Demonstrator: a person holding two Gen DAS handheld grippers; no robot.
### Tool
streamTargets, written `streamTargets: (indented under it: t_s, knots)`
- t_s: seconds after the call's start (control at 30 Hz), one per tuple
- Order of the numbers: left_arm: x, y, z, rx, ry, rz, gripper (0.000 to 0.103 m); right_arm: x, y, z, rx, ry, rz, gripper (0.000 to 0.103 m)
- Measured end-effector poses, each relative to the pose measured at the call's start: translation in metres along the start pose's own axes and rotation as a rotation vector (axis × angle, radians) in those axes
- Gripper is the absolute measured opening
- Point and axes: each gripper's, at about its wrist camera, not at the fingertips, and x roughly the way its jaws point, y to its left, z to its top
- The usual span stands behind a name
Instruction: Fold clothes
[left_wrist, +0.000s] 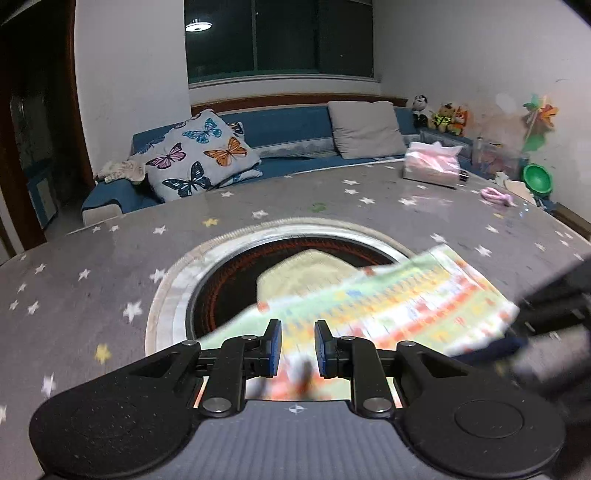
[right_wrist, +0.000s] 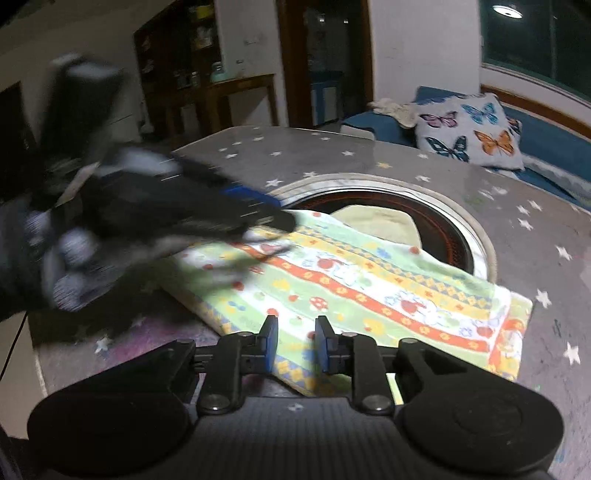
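Towel (right_wrist: 369, 291) is pale green with orange and yellow stripes, little flowers and red mushrooms on white bands. Table (left_wrist: 110, 280) is grey with white stars, a few yellow ones. Ring (left_wrist: 173, 288) in the middle is silver around black, with a cream cloth (left_wrist: 306, 273) inside. Cushion (left_wrist: 199, 155) is white with blue, orange and purple butterflies. Sofa (left_wrist: 288, 125) is blue.
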Motion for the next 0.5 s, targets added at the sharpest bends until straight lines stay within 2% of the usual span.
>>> streamTargets:
  t_s: [0.13, 0.2, 0.27, 0.37, 0.5]
  knots:
    - [-0.016, -0.005, -0.028, -0.016, 0.007, -0.018, 0.021, 0.0, -0.007, -0.01, 0.044, 0.008, -0.007, 0.021]
    - [-0.017, -0.004, -0.042, -0.045, 0.025, -0.019, 0.021, -0.004, -0.009, -0.014, 0.058, 0.0, -0.008, 0.021]
    - [-0.021, 0.002, -0.052, -0.085, 0.011, -0.018, 0.021, -0.006, -0.011, -0.017, 0.07, -0.004, -0.006, 0.021]
    - [-0.026, 0.01, -0.053, -0.139, 0.001, -0.002, 0.022, -0.01, -0.013, -0.022, 0.09, -0.004, -0.005, 0.021]
    - [-0.032, 0.015, -0.061, -0.139, -0.006, 0.033, 0.022, -0.02, -0.015, -0.026, 0.117, -0.02, -0.025, 0.022]
